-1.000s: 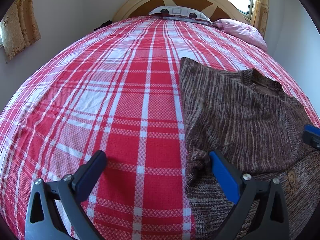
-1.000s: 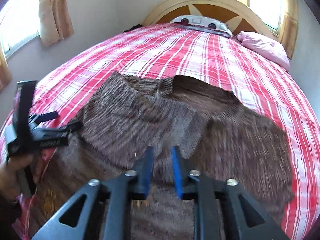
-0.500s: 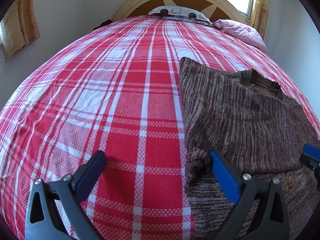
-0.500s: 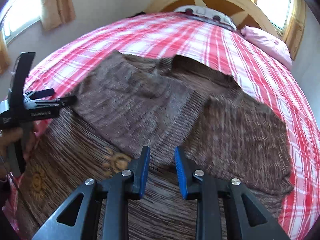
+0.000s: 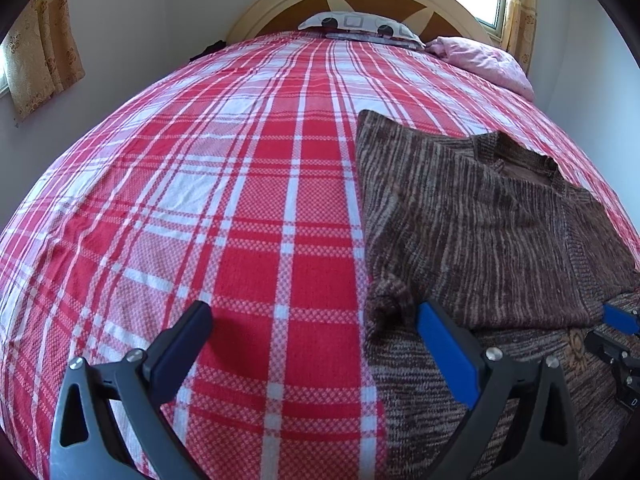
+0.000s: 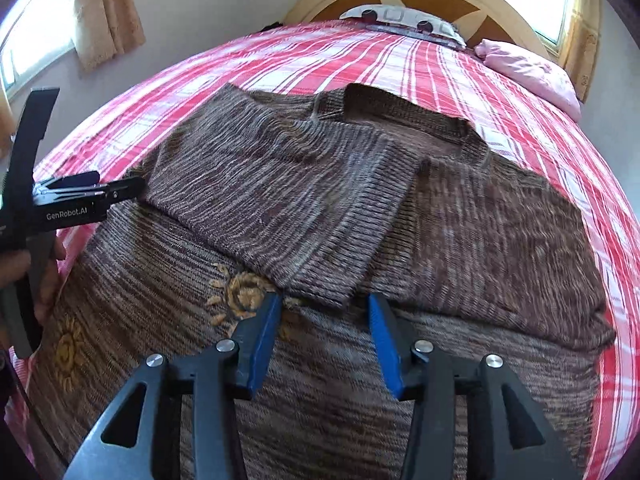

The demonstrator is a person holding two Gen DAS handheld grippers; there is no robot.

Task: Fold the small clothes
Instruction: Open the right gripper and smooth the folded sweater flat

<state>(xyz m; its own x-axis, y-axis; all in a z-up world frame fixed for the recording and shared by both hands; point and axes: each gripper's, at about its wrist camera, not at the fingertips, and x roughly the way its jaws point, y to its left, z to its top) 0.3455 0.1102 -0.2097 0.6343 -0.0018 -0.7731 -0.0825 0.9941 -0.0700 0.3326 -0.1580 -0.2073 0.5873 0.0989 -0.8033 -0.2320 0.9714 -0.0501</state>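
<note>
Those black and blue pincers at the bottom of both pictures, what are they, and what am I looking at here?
They are hand-held grasping tools, one in each of a person's hands, each with a wide-angle camera looking along its two fingers. One picture is from the left tool, the other from the right tool.

Both look across a bed with a red plaid sheet. A brown knit sweater lies on it, with its left sleeve folded across the body.

The right camera also catches the left tool from the side, by the sweater's edge.

Both tools are open and hold nothing. At the headboard are a patterned pillow and a pink pillow.
</note>
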